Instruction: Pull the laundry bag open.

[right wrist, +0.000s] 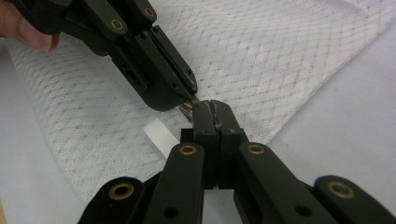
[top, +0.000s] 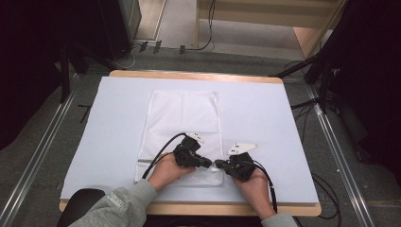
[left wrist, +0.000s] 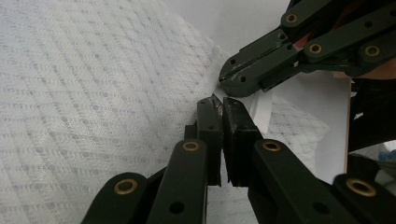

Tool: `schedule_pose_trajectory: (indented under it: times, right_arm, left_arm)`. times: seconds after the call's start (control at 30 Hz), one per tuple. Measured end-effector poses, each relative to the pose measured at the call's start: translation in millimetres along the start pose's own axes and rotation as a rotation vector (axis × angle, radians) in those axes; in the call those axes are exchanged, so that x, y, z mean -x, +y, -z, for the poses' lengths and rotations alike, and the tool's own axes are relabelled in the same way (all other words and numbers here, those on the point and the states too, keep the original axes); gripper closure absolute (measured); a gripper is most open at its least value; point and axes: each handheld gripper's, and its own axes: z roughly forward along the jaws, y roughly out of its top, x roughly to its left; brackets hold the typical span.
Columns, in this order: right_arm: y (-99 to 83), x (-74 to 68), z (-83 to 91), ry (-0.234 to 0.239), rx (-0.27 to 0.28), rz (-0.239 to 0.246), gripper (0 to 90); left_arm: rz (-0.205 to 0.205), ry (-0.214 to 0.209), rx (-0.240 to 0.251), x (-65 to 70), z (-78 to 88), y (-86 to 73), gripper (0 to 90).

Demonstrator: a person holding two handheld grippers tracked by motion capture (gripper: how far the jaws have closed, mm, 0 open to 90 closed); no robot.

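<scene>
Wooden table [top: 198, 74] under pale blue-white cover [top: 265, 123]. Grey carpet floor [top: 42, 156], metal rails [top: 35, 156] either side. Light wood furniture [top: 302, 21] beyond, cables [top: 208, 28] trailing. Dark curtains [top: 28, 56] flank scene.

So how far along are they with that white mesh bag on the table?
Done: the white mesh laundry bag lies flat on the table. In hand: the left tool and right tool meet at its near right corner, both shut; the left one pinches a small metal piece there, probably the zipper pull, and the right grips the corner beside it. Left: likely the zipper run along the near edge, which looks not yet started.
</scene>
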Motion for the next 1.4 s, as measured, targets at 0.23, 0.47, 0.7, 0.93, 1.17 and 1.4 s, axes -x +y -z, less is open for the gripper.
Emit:
schedule_pose_trajectory:
  times: [0.23,0.47,0.7,0.93,1.17,1.4]
  right_arm:
    - [-1.2,-1.4,0.1,-0.008,0.004,0.023,90.0]
    - [-1.8,-1.3,-0.1,-0.006,0.009,0.026,90.0]
    - [-2.6,-0.9,0.3,-0.004,0.012,0.019,90.0]
    - [-3.1,-0.4,0.5,0.0,0.012,0.016,90.0]
    - [-3.5,-0.8,0.5,-0.004,0.016,0.017,90.0]
    - [-3.6,-0.4,0.7,-0.002,0.015,0.013,90.0]
  left_arm:
    - [0.003,0.007,-0.012,-0.4,1.8,0.8,88.0]
    - [0.014,-0.007,-0.027,-1.5,3.2,1.5,88.2]
    - [0.02,-0.005,-0.039,-4.4,8.2,0.2,88.3]
    - [0.028,-0.009,-0.052,-8.1,16.1,-1.3,88.2]
    - [0.034,-0.015,-0.056,-10.5,21.9,-3.7,88.2]
    - [0.043,-0.015,-0.055,-12.5,30.0,-7.3,88.3]
